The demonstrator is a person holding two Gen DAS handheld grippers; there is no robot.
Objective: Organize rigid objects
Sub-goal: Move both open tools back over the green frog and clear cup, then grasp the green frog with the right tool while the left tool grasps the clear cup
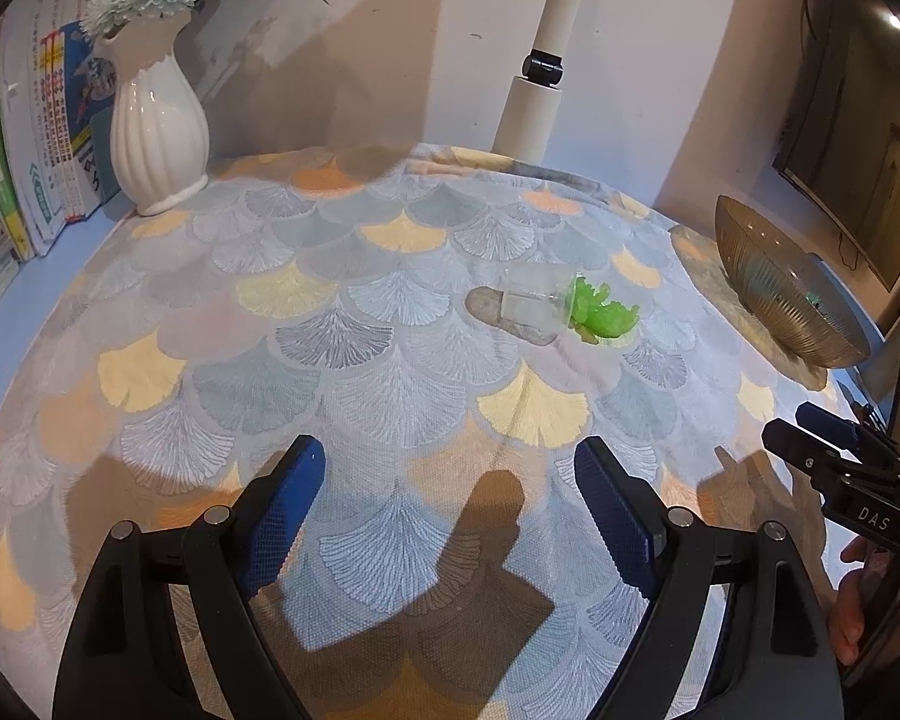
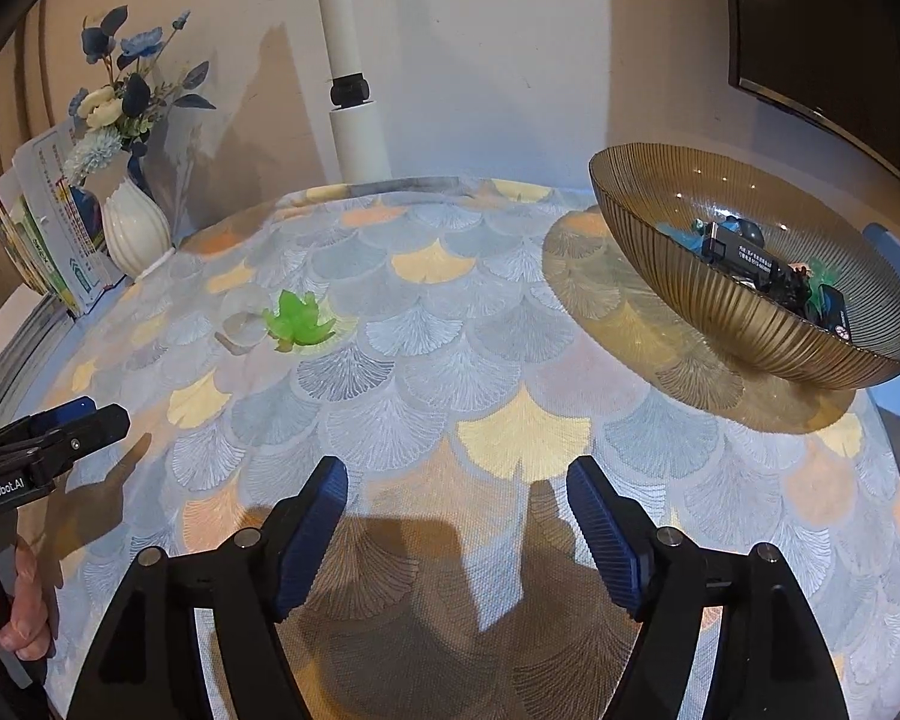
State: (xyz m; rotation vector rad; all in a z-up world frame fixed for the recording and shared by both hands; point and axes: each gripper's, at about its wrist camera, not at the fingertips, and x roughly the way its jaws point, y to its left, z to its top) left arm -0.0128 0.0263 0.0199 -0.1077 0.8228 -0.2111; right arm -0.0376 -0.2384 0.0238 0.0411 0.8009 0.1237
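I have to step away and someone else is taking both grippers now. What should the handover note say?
Left gripper: jaws open, holding nothing, above the tablecloth.
Right gripper: jaws open, also holding nothing.
Amber glass bowl, far right on the table: already holds a black block and some blue and green pieces.
Left out: a clear plastic cup with a green plant piece, lying on its side mid-table, left of the bowl.
Likely next: pick it up and place it in the bowl. The white vase and the books at far left look like decor.

Ribbed glass bowl, glossy ceramic vase
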